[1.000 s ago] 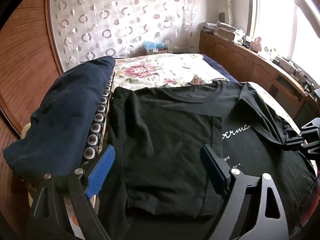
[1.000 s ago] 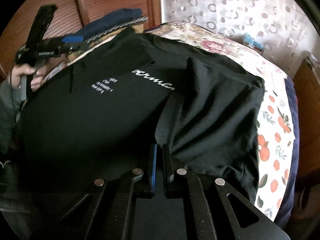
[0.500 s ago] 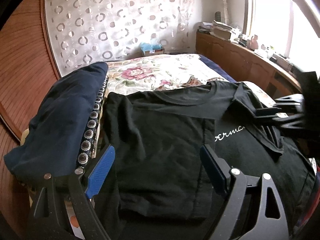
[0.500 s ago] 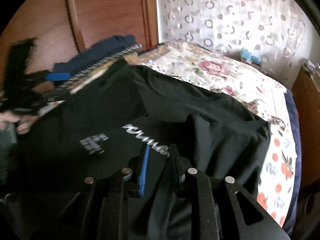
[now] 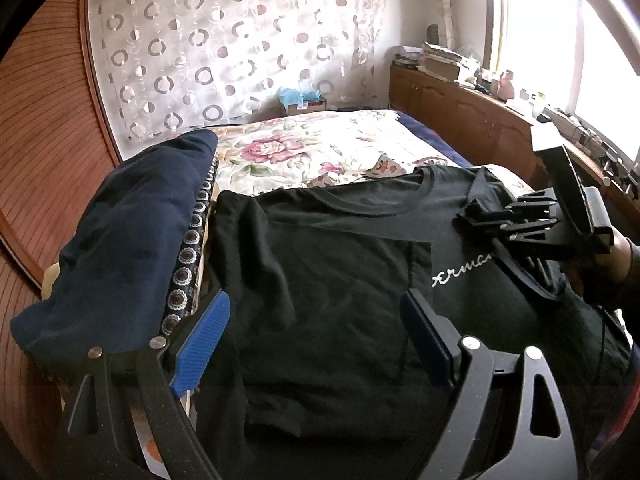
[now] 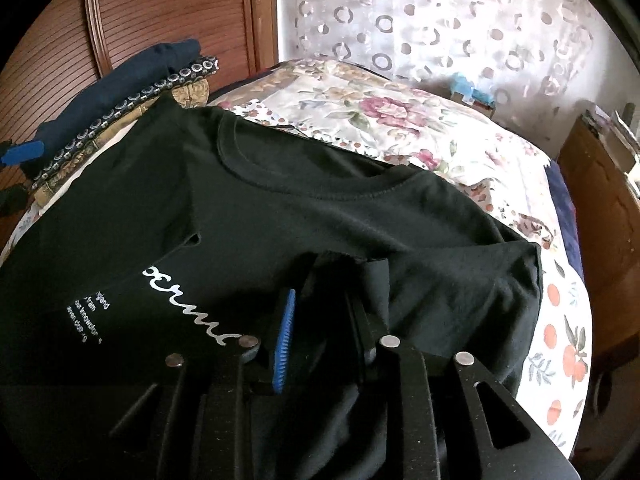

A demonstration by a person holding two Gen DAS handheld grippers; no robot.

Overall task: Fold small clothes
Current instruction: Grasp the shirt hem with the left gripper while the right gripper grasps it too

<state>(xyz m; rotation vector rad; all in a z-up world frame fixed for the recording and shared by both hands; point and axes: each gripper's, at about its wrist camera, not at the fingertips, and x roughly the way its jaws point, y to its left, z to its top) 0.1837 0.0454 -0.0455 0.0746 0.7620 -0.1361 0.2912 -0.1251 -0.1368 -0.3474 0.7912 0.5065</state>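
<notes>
The right gripper (image 6: 320, 320), tilted downward, is clamped on the black T-shirt's (image 5: 340, 280) sleeve fold. The left gripper (image 5: 316, 336) hovers above it, jaws apart

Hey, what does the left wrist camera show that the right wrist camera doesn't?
Only the left wrist view shows the bright window, the left gripper open over the shirt, and the right gripper from outside. Only the right wrist view shows black cloth between the right gripper's blue pads. Both show the black T-shirt and floral bedspread.
</notes>
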